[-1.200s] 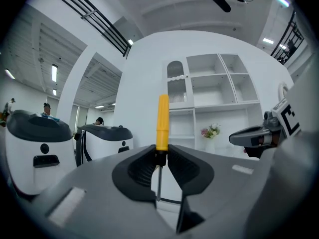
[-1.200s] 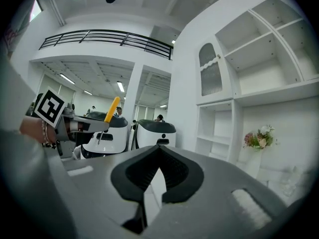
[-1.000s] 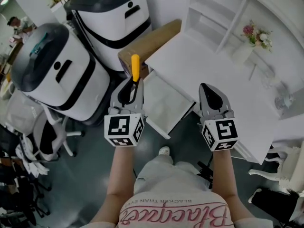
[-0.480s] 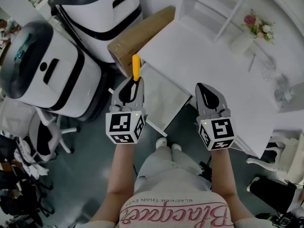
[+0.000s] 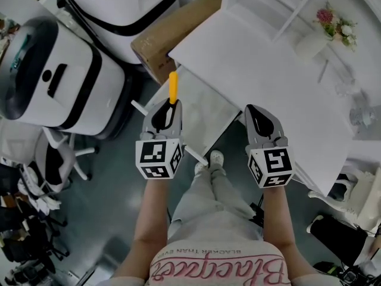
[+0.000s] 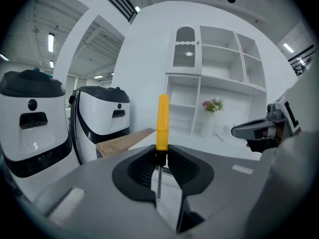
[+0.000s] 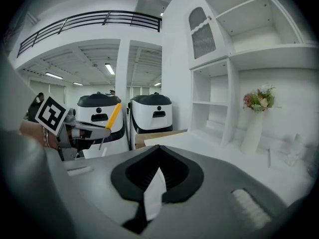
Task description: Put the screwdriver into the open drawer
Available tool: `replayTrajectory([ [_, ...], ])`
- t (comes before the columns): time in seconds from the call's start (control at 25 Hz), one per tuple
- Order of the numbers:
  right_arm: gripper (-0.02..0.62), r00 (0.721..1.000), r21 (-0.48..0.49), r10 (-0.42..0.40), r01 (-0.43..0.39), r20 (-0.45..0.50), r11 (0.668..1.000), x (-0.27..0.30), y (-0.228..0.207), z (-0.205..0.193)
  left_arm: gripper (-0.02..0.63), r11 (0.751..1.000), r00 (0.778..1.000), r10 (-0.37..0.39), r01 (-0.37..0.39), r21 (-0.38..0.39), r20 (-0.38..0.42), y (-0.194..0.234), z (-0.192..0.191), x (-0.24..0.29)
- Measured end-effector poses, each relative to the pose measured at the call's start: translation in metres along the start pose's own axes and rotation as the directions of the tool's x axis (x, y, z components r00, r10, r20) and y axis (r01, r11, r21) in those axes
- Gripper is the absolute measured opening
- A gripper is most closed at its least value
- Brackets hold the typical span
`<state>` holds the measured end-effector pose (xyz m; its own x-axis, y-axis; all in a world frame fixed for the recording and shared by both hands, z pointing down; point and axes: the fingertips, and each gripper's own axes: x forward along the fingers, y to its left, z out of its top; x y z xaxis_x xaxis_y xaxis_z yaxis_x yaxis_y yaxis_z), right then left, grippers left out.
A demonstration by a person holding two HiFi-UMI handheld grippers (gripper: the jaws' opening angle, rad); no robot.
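Observation:
The screwdriver [image 5: 173,87] has a yellow handle and a thin metal shaft. My left gripper [image 5: 171,103] is shut on it near the base of the handle. In the left gripper view the handle [image 6: 163,121] stands up above the jaws and the shaft [image 6: 158,183] hangs down between them. The open white drawer [image 5: 208,121] juts out from under the desk, and the left gripper hovers over its left part. My right gripper [image 5: 253,109] is level with the left one, over the drawer's right corner and the desk edge. Its jaws meet at the tips [image 7: 158,148] with nothing between them.
A white desk [image 5: 268,64] with a shelf unit behind it fills the upper right. On it stands a vase of flowers [image 5: 315,37]. A cardboard box [image 5: 172,28] lies left of the desk, beside two large white-and-black machines [image 5: 53,82]. Chairs [image 5: 56,159] stand at the left.
Both grippers have sunk toward the drawer. The screwdriver, still gripped, has come from over the box corner to over the drawer. Neither gripper's jaws have changed.

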<state>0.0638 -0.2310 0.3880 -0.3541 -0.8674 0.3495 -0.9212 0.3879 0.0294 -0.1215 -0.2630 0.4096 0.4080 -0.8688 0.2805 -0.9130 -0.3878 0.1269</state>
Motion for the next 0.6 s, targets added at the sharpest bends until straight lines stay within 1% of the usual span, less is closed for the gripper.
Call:
replayTrajectory([
  [0.28,0.002,0.999,0.014,0.026,-0.026,-0.027,1.000,0.012,-0.009,-0.015,0.091,0.999,0.996,0.001,-0.004,-0.038,-0.086,-0.002,-0.036,0.023],
  [0.48,0.002,0.998,0.000,0.050,-0.050,-0.041,0.999,0.021,-0.013,-0.018,0.091,0.995,0.990,0.009,-0.024,-0.102,-0.143,0.000,-0.056,0.038],
  [0.6,0.002,0.997,0.004,0.058,-0.058,-0.047,0.998,0.026,-0.016,-0.019,0.091,0.989,0.978,0.023,-0.054,-0.140,-0.208,0.005,-0.070,0.048],
])
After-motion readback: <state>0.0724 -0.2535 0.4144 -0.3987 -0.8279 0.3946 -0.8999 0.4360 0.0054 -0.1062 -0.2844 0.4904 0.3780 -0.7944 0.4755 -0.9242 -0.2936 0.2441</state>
